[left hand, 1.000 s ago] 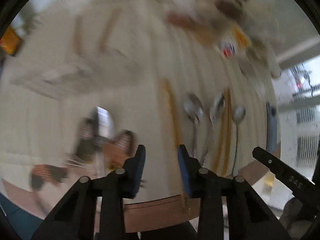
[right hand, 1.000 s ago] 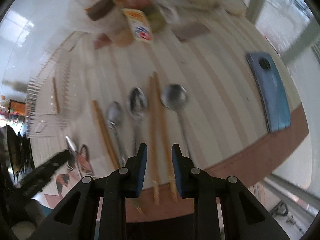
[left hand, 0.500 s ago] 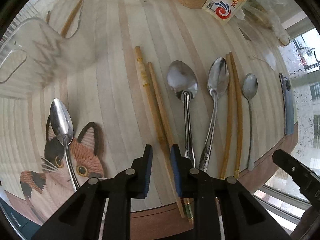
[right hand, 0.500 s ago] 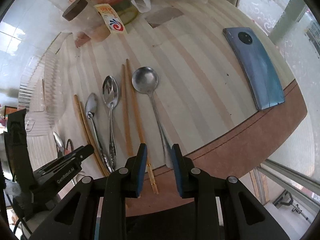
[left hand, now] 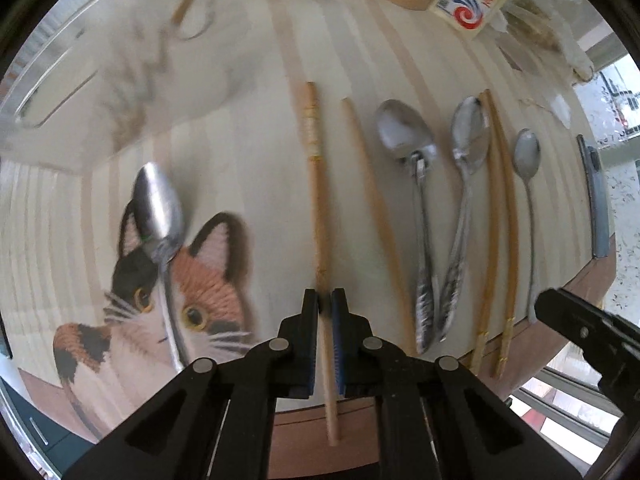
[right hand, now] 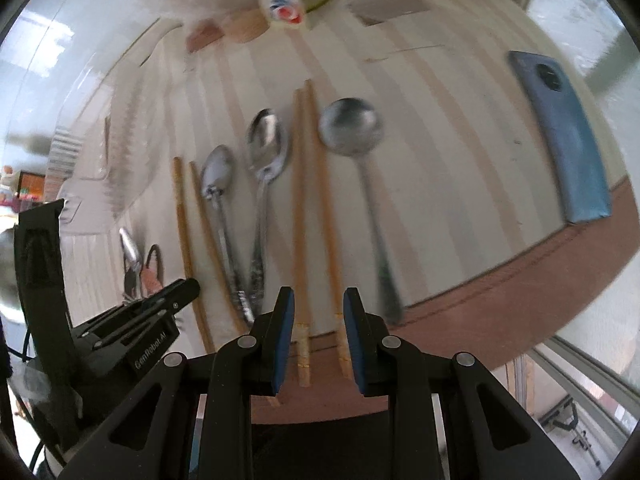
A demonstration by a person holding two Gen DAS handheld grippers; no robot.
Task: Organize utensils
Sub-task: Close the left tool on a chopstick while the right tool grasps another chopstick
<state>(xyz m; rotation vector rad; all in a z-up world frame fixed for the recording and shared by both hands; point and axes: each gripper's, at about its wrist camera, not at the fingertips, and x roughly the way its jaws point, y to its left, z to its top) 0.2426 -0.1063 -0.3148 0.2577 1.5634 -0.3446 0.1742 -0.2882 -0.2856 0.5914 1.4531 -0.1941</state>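
Striped wooden tabletop [left hand: 224, 152] w/ cat mat [left hand: 168, 300] at near edge. L gripper [left hand: 325, 306] clamped on a chopstick [left hand: 316, 200], 2nd chopstick [left hand: 372, 200] just beside. R gripper [right hand: 318, 310] spread wide above chopstick pair [right hand: 310, 200], btwn spoons [right hand: 266, 148].

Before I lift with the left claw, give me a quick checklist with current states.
1. Left claw shut on one chopstick: ok.
2. Its partner chopstick left lying apart on the table: ok.
3. Grip near the chopstick's middle: not ok, it is close to the near end.
4. Right claw open, holding nothing: ok.
5. Clear tray free to receive it: cannot tell, blurred.
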